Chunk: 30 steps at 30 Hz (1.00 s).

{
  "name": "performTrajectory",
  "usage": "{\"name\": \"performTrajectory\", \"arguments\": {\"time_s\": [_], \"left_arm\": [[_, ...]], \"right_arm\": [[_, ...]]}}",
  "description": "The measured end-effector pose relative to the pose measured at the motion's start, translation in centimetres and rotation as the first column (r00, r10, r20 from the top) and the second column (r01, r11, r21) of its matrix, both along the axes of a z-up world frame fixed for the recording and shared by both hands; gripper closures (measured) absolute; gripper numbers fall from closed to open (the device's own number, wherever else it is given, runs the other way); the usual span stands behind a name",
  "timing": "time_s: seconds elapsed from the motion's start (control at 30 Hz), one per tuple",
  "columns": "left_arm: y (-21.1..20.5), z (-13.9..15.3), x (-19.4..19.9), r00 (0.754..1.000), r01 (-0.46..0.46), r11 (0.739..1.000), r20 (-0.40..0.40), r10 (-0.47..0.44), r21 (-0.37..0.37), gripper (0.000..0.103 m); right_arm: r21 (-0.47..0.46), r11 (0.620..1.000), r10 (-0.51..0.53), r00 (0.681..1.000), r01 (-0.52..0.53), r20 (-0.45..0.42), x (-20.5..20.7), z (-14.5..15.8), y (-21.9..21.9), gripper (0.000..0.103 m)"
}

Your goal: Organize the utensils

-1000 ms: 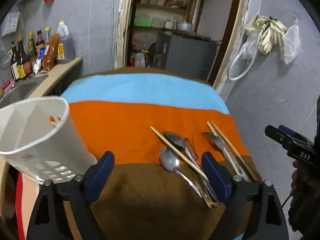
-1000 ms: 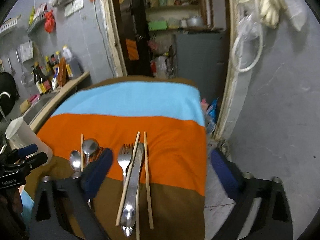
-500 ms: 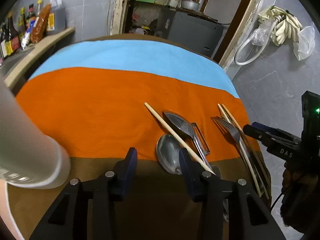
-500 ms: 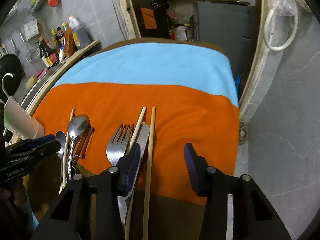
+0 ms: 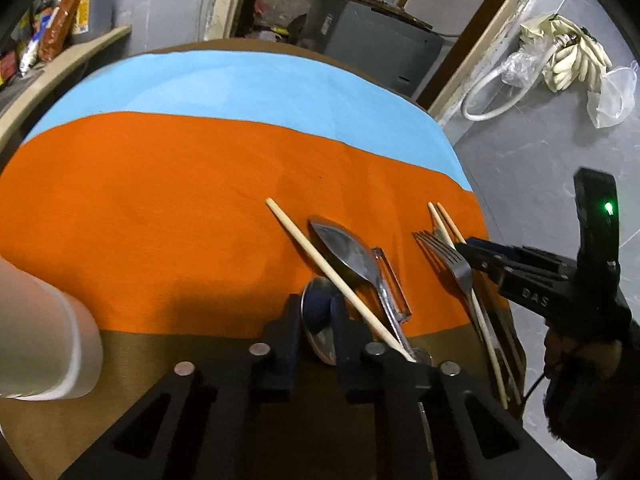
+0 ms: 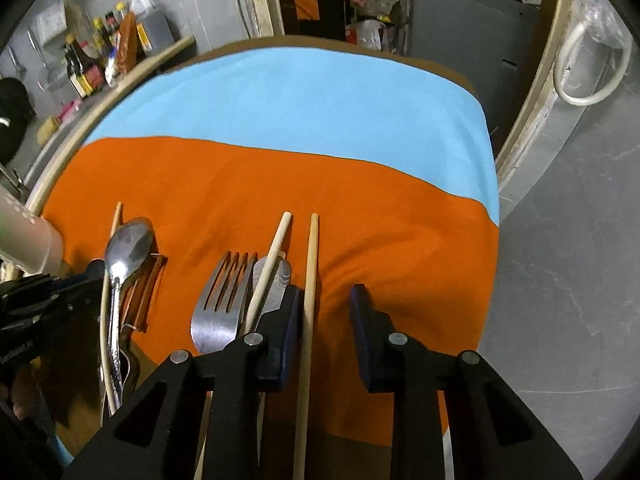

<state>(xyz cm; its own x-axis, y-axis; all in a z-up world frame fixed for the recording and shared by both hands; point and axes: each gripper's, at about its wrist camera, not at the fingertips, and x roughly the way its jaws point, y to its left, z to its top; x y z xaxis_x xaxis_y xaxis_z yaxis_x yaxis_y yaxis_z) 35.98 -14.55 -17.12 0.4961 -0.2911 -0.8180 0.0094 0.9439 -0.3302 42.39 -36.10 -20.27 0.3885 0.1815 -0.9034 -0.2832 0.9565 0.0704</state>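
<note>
Utensils lie on a striped cloth (image 5: pixel 160 184). My left gripper (image 5: pixel 316 320) hovers low over the bowl of a steel spoon (image 5: pixel 318 308); its jaws are closing to a narrow gap and overlap the bowl's sides without pinching it. Beside it lie a second spoon (image 5: pixel 348 248), a chopstick (image 5: pixel 320 264) and a peeler (image 5: pixel 390 280). My right gripper (image 6: pixel 324 320) is closing with a chopstick (image 6: pixel 312 264) between its jaws, close to the left pad, the right pad apart. A fork (image 6: pixel 224 292), a knife (image 6: pixel 276 284) and another chopstick (image 6: pixel 276 252) lie just left of it.
A white utensil holder (image 5: pixel 48 344) stands at the table's left edge. Bottles (image 6: pixel 88 68) crowd a counter beyond it. The cloth's right edge (image 6: pixel 490 184) drops to a grey floor. A dark cabinet (image 5: pixel 372 44) stands behind the table.
Both grippers came down and closer to the utensils while their jaws narrowed from wide apart. The white holder slid toward the left edge of the left wrist view.
</note>
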Motion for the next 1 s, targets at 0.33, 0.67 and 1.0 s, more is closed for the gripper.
{"name": "performTrajectory", "arguments": {"time_s": [0.33,0.67,1.0], "left_arm": [[-0.8,2.1,-0.8,0.999,0.009,0.999,0.030,-0.011,0.037,0.099],[1.4,8.3,-5.3,0.973,-0.051,0.995,0.230,0.030,0.085,0.100],[7.1,16.2,-8.3,0.911,-0.018,0.998,0.413,-0.008,0.058,0.100]], "right_arm": [[0.098,0.992,-0.082,0.996,0.086,-0.037,-0.3,1.9,-1.1,0.099],[0.458,0.860,-0.323,0.935,0.225,0.148,-8.0,8.8,-3.3,0.099],[0.576,0.813,-0.398,0.804,0.087,0.441,-14.0,17.4,4.9,0.099]]}}
